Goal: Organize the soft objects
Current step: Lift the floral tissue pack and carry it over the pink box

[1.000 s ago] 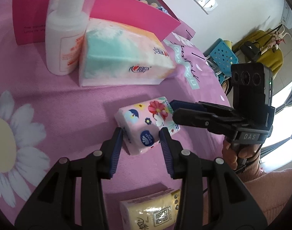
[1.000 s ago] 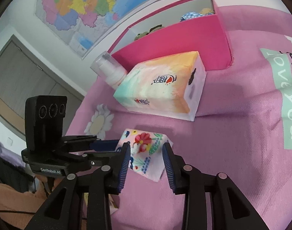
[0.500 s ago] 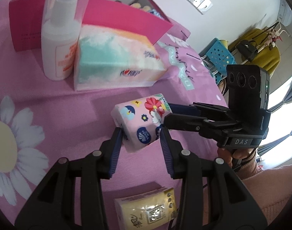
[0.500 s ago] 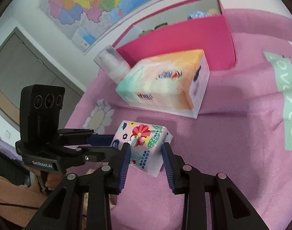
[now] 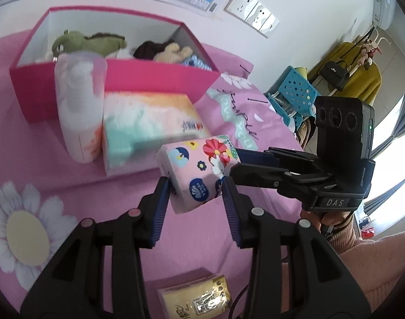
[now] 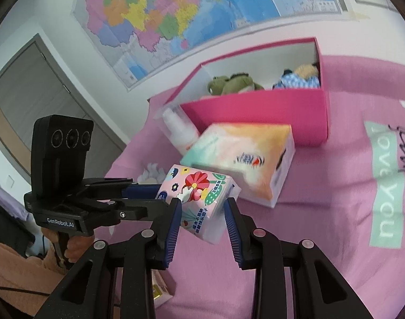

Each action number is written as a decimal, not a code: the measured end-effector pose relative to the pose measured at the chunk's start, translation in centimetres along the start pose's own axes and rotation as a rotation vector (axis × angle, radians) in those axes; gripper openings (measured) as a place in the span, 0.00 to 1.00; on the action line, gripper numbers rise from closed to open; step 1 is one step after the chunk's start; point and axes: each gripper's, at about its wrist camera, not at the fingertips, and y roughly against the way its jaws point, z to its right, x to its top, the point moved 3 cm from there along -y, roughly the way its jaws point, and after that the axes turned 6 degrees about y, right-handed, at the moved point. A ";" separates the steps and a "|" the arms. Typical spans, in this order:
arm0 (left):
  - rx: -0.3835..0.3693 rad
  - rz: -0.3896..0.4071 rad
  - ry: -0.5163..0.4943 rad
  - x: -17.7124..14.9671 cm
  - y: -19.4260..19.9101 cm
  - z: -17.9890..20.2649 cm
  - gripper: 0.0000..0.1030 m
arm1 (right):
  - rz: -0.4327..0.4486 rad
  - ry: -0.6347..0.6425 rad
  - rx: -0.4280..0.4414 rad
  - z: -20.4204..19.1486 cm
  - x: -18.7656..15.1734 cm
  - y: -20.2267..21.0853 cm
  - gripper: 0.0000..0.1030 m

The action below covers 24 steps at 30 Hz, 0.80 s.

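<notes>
A small pink floral tissue pack is held in the air between both grippers; it also shows in the right wrist view. My left gripper is shut on its near end. My right gripper is shut on its other end, and its fingers reach in from the right. The pink box stands behind, open, with a green plush and other soft toys inside; it also shows in the right wrist view.
A large tissue pack and a white pump bottle stand in front of the box on the pink cloth. A yellow tissue pack lies near me. A blue basket and clothes rack stand at right.
Both grippers have lifted the floral tissue pack off the cloth and raised it. The view now looks down into the open pink box.
</notes>
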 end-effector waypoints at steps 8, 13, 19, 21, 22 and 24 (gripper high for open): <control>0.013 0.038 -0.026 1.8 0.6 0.7 0.41 | 0.042 0.028 -0.009 -0.4 1.7 0.9 0.33; 0.018 0.059 -0.037 2.8 0.9 1.0 0.41 | 0.065 0.048 -0.018 -0.6 2.8 1.2 0.33; 0.023 0.077 -0.047 3.6 1.0 1.3 0.41 | 0.084 0.059 -0.024 -0.4 3.4 1.6 0.33; 0.025 0.083 -0.050 3.9 1.0 1.4 0.41 | 0.091 0.061 -0.026 -0.3 3.7 1.6 0.33; 0.025 0.084 -0.052 4.1 1.0 1.4 0.41 | 0.094 0.061 -0.027 -0.4 3.9 1.6 0.33; 0.030 0.088 -0.058 4.4 1.0 1.5 0.41 | 0.101 0.063 -0.028 -0.3 4.2 1.7 0.33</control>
